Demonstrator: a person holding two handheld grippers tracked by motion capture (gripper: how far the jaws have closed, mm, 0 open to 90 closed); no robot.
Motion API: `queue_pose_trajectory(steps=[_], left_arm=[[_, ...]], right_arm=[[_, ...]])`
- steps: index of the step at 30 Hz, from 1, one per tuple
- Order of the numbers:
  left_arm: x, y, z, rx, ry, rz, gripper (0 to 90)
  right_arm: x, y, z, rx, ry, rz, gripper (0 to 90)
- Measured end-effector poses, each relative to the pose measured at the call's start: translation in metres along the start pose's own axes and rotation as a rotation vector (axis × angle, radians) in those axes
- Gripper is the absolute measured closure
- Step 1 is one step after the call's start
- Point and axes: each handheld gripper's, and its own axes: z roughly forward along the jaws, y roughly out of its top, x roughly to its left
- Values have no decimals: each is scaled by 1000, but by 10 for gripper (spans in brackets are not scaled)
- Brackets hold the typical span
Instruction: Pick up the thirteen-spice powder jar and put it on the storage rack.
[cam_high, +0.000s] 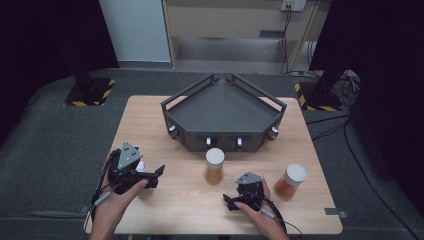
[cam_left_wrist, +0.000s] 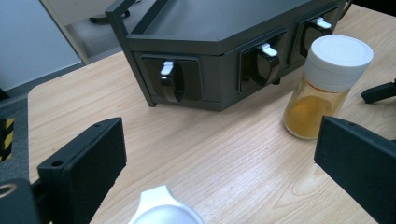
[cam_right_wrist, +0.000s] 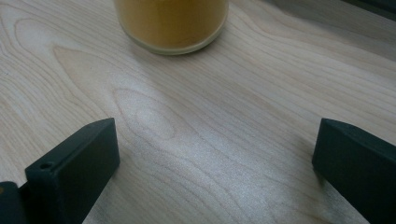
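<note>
Two white-capped jars (cam_high: 214, 166) (cam_high: 290, 181) and one dark tray (cam_high: 223, 112); left gripper (cam_high: 159, 172) and right gripper (cam_high: 228, 201) rest low, jaws spread, empty.

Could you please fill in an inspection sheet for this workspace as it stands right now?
Surface: wooden table, bare and dry.
Job's things: yellow-powder jar upright at centre; orange-powder jar upright at the right; third white-lidded jar under the left gripper.
Clutter: nothing seen.
Grippers: left gripper open; right gripper open, empty.
Cables: gripper cable trails off the near edge.
Surroundings: black angular tray with latches; grey floor.
</note>
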Motion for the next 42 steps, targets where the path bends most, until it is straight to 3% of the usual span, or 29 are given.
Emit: queue_pose_trajectory(steps=[20,42], left_arm=[[14,-27,-3,2,25,-44,6],[18,-56,11,48,29,-83,8]], right_arm=[[0,0,0,0,0,0,9],[0,0,0,1,0,0,9]])
